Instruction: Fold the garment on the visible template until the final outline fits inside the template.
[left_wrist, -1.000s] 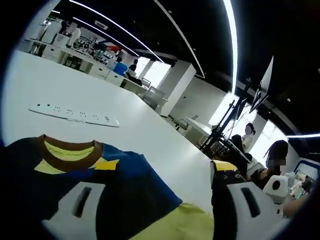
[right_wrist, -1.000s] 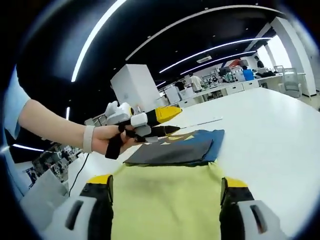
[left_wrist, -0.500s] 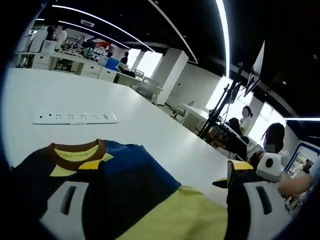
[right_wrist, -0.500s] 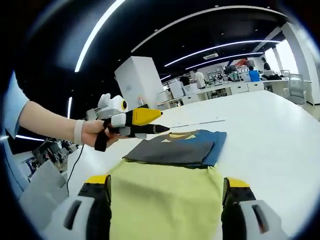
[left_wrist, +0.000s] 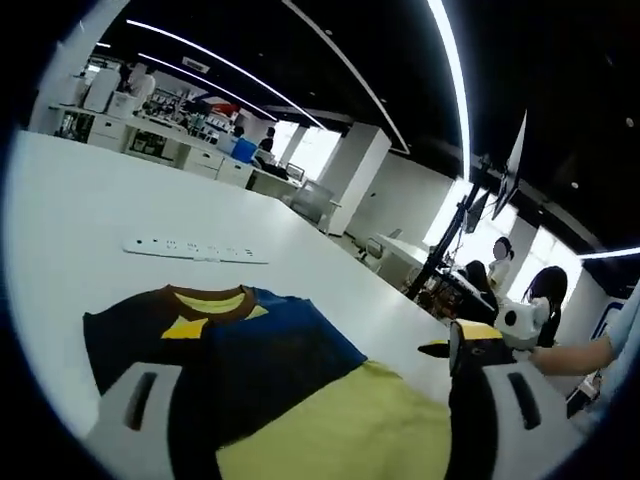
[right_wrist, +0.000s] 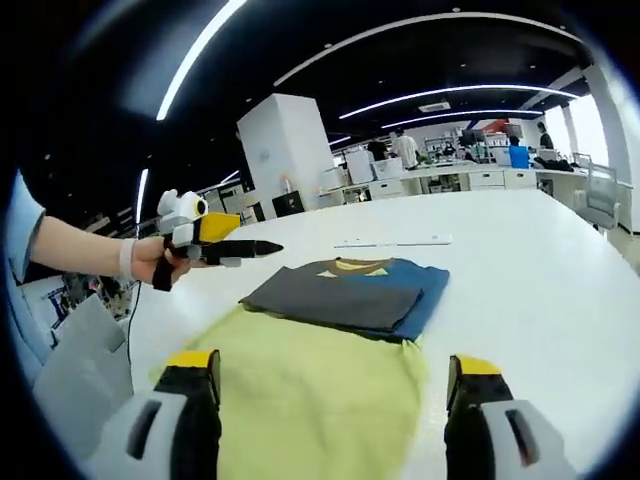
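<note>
The white table (right_wrist: 560, 260) ran wide and far, bare along its right side. On it lay the shirt (right_wrist: 330, 340), flat in the middle: a yellow-green lower part (left_wrist: 350, 430) nearest both cameras, a dark grey folded panel (right_wrist: 330, 295) lying over its far end, a blue section (right_wrist: 425, 290) beside that, and the brown collar (left_wrist: 205, 293) at the far edge with yellow showing inside it. In the left gripper view the blue section (left_wrist: 290, 335) lay to the right of the collar, dark fabric to its left.

Beyond the collar, apart from the shirt, a white power strip (left_wrist: 195, 250) lay across the table.

The right gripper (right_wrist: 330, 420) hung over the near hem, jaws spread wide to either side of the yellow-green cloth, holding nothing. The left gripper (left_wrist: 310, 430) stood the same in its own view, jaws well apart over the cloth and empty. In the right gripper view that left gripper (right_wrist: 215, 240) showed at the left, in a person's hand (right_wrist: 155, 262), raised clear of the shirt, its dark tips drawn to a point.

Desks and people stood in the far background.
</note>
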